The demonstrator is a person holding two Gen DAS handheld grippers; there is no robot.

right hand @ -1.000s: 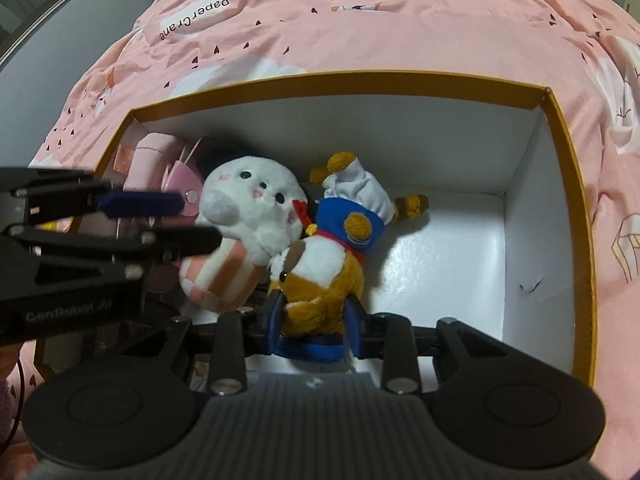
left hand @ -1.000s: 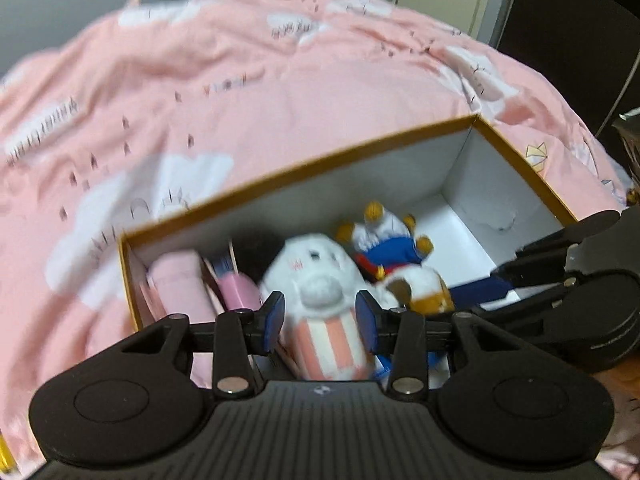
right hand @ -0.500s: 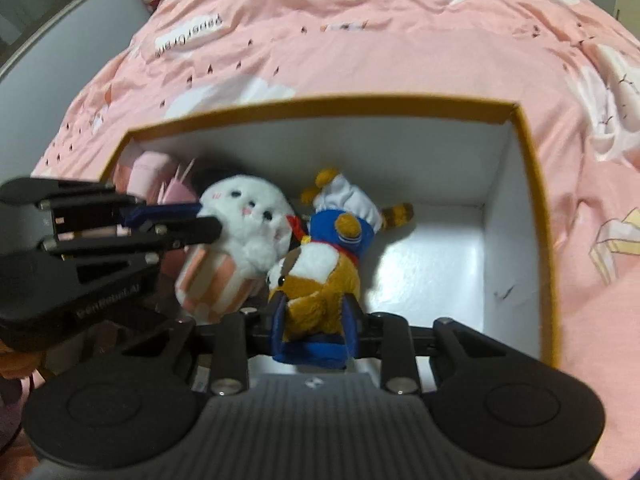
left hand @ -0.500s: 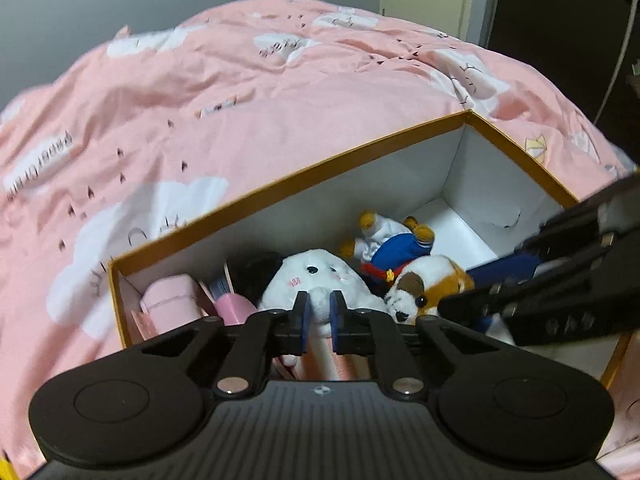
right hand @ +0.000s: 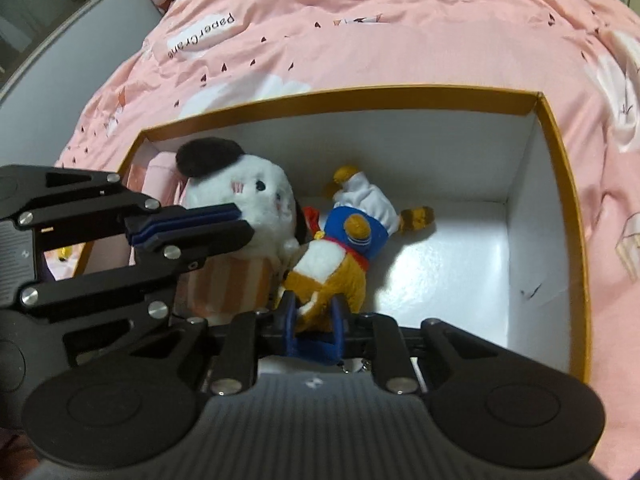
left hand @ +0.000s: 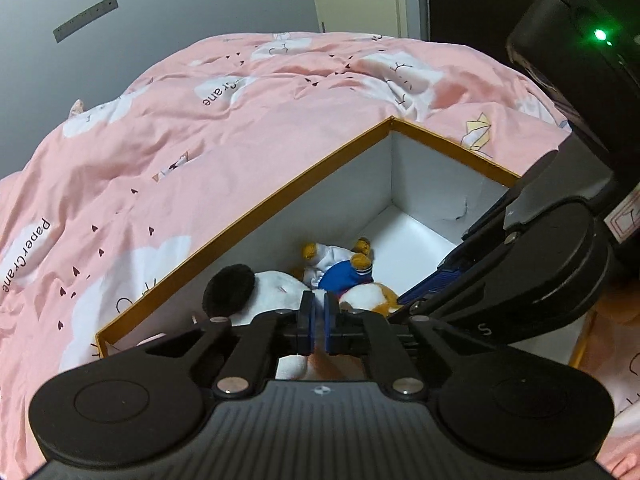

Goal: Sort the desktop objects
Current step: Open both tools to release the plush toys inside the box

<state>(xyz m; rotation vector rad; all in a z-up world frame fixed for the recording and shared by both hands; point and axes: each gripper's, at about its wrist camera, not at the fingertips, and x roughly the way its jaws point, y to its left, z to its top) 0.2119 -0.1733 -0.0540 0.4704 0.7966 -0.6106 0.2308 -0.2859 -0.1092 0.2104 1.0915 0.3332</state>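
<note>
A white box with an orange rim [right hand: 560, 168] lies on the pink bed. Inside it lie a white plush with black ears [right hand: 248, 196] and a brown-and-white plush dog in a blue outfit [right hand: 348, 248]. The dog also shows in the left wrist view [left hand: 344, 276], beside the white plush [left hand: 276, 288]. My right gripper [right hand: 314, 312] is shut on the dog's lower end. My left gripper [left hand: 319, 322] is shut and empty, its fingers [right hand: 188, 224] just left of the white plush.
A pink quilt with white clouds [left hand: 200, 128] surrounds the box. Pink items [right hand: 160, 168] lie in the box's left end behind the white plush. The box's right half [right hand: 460, 272] has bare white floor. A grey wall [left hand: 160, 12] stands behind the bed.
My left gripper closed from open to shut with nothing in it and lifted back from the white plush. My right gripper kept its hold on the dog.
</note>
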